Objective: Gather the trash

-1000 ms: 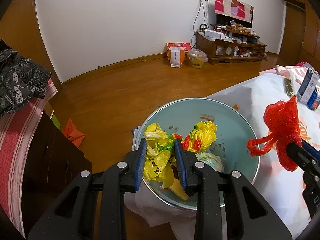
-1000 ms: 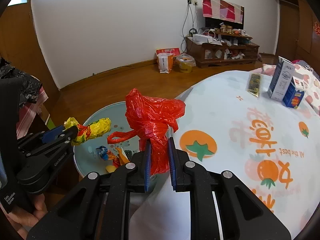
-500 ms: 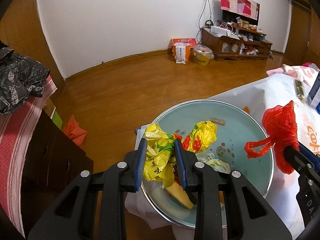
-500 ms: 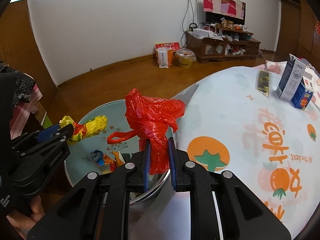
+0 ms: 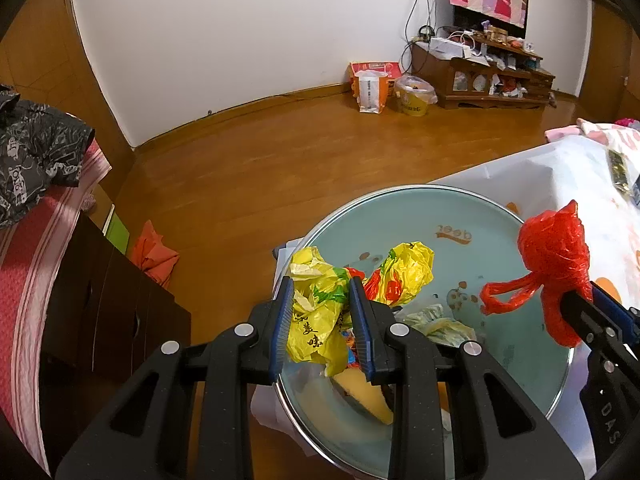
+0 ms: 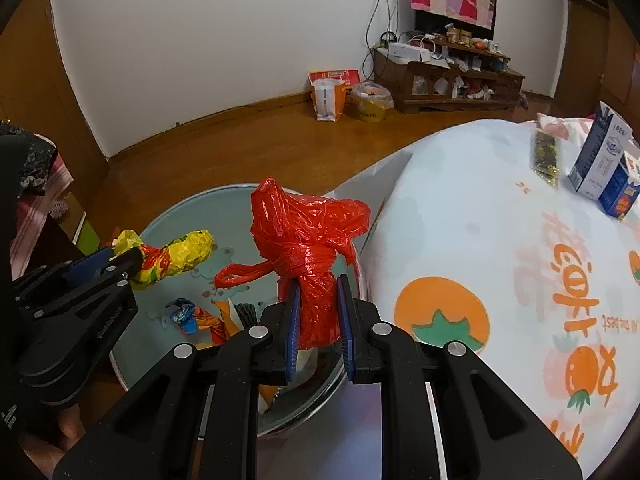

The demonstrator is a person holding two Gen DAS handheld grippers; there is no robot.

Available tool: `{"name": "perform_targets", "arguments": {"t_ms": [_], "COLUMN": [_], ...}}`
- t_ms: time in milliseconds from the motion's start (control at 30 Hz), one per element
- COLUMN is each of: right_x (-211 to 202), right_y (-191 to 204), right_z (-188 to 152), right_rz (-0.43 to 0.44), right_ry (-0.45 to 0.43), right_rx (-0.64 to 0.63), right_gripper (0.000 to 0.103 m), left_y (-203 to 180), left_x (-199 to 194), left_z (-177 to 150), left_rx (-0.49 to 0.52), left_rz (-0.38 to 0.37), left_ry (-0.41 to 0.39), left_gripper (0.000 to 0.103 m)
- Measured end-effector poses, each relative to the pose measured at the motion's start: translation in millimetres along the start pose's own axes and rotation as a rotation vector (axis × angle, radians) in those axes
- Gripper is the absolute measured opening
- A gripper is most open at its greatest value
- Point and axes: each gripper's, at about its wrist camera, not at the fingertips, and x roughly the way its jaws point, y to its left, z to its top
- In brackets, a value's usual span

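We take the pale green basin [image 5: 460,216] as our landmark. Over its near left part our left gripper [image 5: 322,320] is clamped on a crumpled yellow plastic bag [image 5: 320,312]. The bag's long axis runs from between the pads up and to the right, and its bunched far end points toward the basin's middle. Over the basin's right rim, on the side next to the table with the white, orange-printed cloth [image 6: 500,240], our right gripper [image 6: 318,318] is clamped on a knotted red plastic bag [image 6: 308,236]. This bag stands nearly upright, with its neck pinched between the pads, its puffed body above them, and one loop handle sticking out to the left over the basin. Loose wrappers [image 6: 196,318] lie on the basin's floor, below both bags.
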Motion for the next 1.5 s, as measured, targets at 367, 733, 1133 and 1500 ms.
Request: {"name": "perform_targets", "arguments": {"t_ms": [367, 733, 1133, 1500], "right_x": [15.4, -50.4, -80.4, -143.3], "right_y": [6.9, -29.1, -42.4, -31.4], "right_z": [-4.8, -1.5, -47.3, -66.8], "right_rz": [0.03, 0.008, -0.045, -0.041], "right_ry": [0.04, -0.122, -0.137, -0.242], "right_rx": [-0.026, 0.096, 0.152, 0.129], "right_gripper": [0.044, 0.088, 0.094, 0.096], "left_y": [0.0, 0.6, 4.3, 12.3], "left_x": [-0.2, -28.5, -71.7, -135.4], "left_z": [-3.5, -9.0, -53.7, -75.1], "left_rx": [-0.005, -0.004, 0.012, 0.011], "left_rz": [0.03, 0.03, 0.027, -0.009], "left_ry": [0.009, -0.06, -0.092, -0.209], "left_gripper": [0.034, 0.07, 0.091, 0.097]}}
